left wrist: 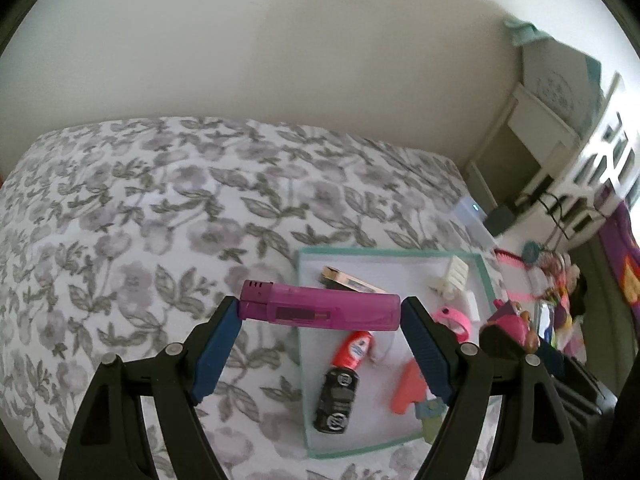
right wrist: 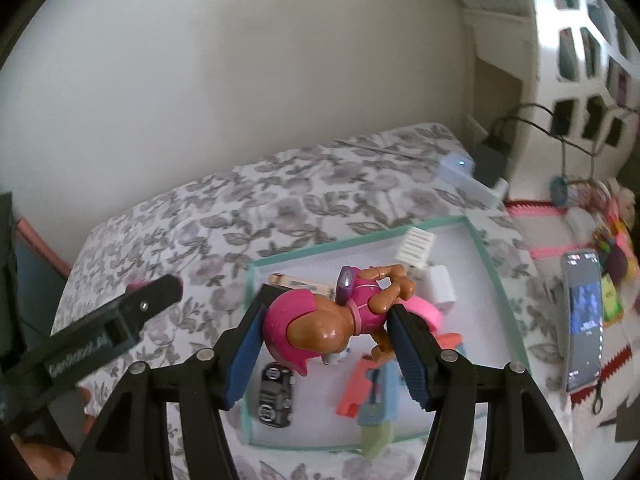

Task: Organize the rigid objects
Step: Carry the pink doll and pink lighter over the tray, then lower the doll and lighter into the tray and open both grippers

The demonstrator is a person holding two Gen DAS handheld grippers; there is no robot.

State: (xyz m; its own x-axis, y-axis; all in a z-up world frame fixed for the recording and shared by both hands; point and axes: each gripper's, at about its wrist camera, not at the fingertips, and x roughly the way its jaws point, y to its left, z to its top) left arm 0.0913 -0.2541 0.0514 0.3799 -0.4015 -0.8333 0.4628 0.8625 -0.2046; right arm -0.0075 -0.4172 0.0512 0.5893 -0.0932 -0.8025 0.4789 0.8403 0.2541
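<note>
Lighter (left wrist: 320,307), purple and translucent, lies crosswise between the blue pads of the left gripper (left wrist: 320,312), clamped end to end and held in the air above the near-left edge of a teal-rimmed tray (left wrist: 486,276). Toy dog figure (right wrist: 332,320), brown with a pink cap and vest, is clamped likewise between the pads of the right gripper (right wrist: 326,320), head toward the left pad, and hangs over the middle of the same tray (right wrist: 490,264). Within the tray lie one black toy car (left wrist: 336,404), one red tube (left wrist: 357,349) touching the car's far end, one orange and blue toy pistol (right wrist: 366,388), one pink ring-shaped piece (right wrist: 428,314), one flat gold-edged device (left wrist: 352,280), one white ribbed block (right wrist: 416,245) and one white plug (right wrist: 440,285). The tray rests on a bed cover (left wrist: 120,220) printed with grey leaves and mauve flowers. Beyond the tray's right rim, on a pink-trimmed cloth, stand one lit phone (right wrist: 582,312) and a blurred cluster of colourful small things, too indistinct to count. One white box (right wrist: 460,172) with a small light sits at the bed's far corner.
</note>
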